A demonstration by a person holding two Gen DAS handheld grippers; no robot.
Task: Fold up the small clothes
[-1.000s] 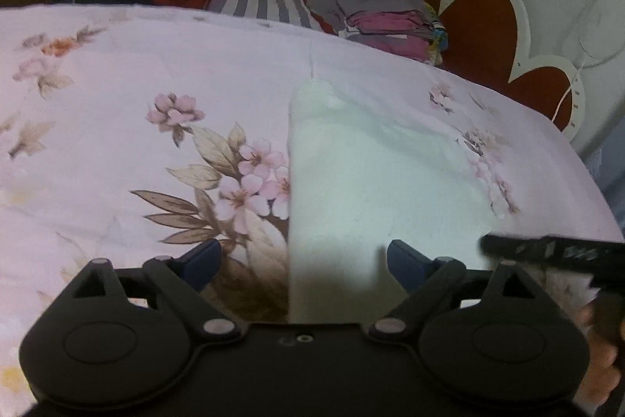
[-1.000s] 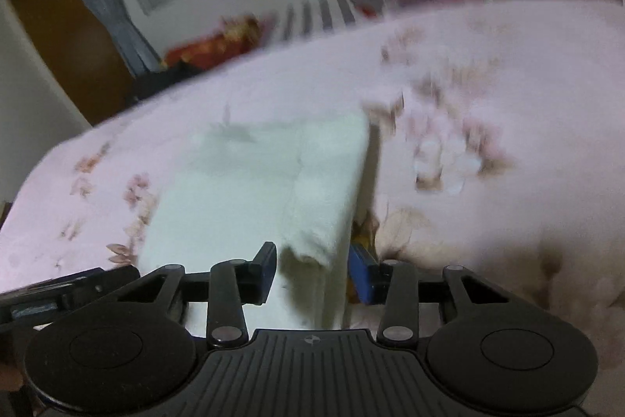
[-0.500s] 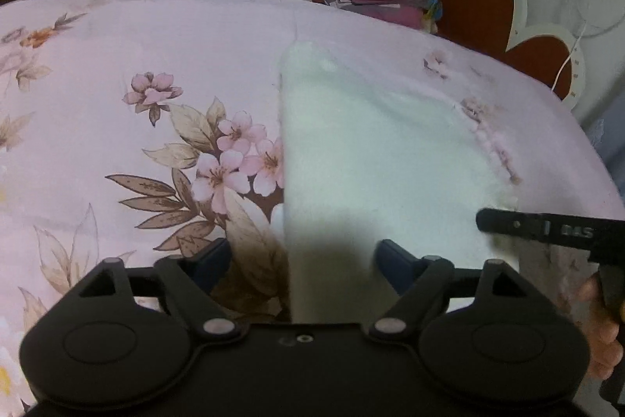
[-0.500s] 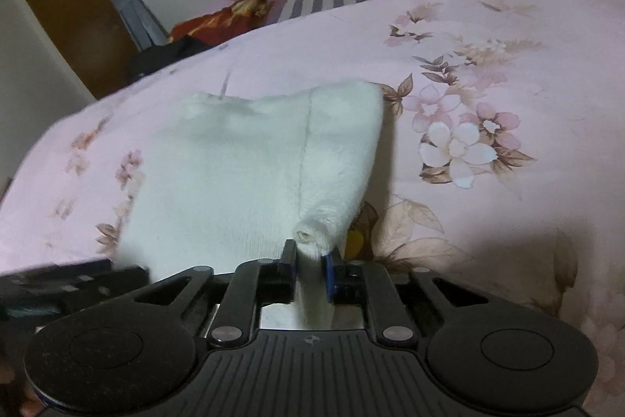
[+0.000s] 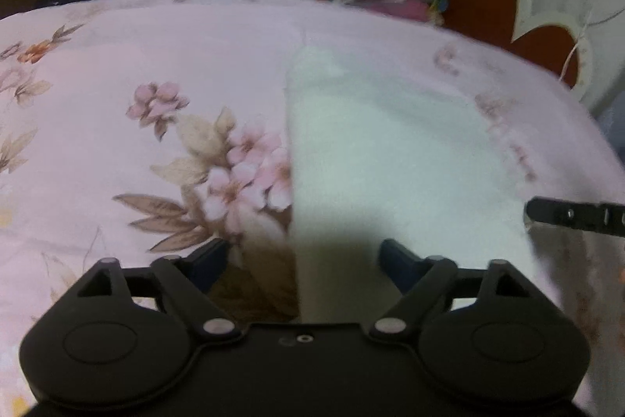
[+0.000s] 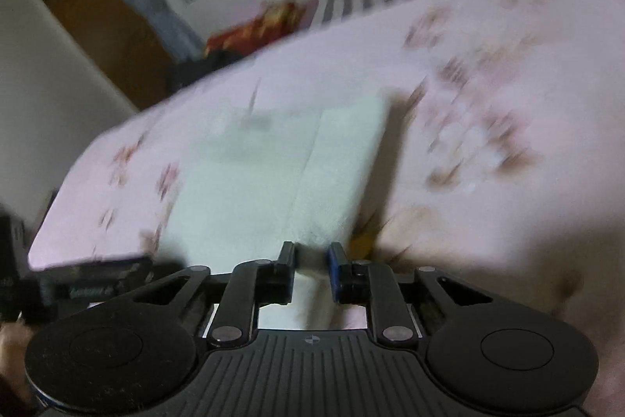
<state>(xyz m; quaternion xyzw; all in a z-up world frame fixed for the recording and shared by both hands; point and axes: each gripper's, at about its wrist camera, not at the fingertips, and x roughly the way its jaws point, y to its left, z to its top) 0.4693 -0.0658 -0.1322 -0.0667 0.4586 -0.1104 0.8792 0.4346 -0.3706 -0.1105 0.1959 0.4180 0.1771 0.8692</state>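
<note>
item: white garment (image 5: 390, 159) flat on bed (image 5: 117, 65) | my left gripper (image 5: 300, 256) spread astride near hem, ready to pinch | my right gripper (image 6: 310, 260) nipping folded corner to carry the fold

- The left gripper (image 5: 302, 258) points forward and slightly down, its jaws spread wide with blue-padded fingertips (image 5: 392, 256) well apart and nothing between them.
- The right gripper (image 6: 311, 262) is tilted, with its jaws drawn close, pinching a fold of the white cloth (image 6: 273, 174) between them.
- In the right wrist view, the left gripper shows at the lower left edge, blurred.
</note>
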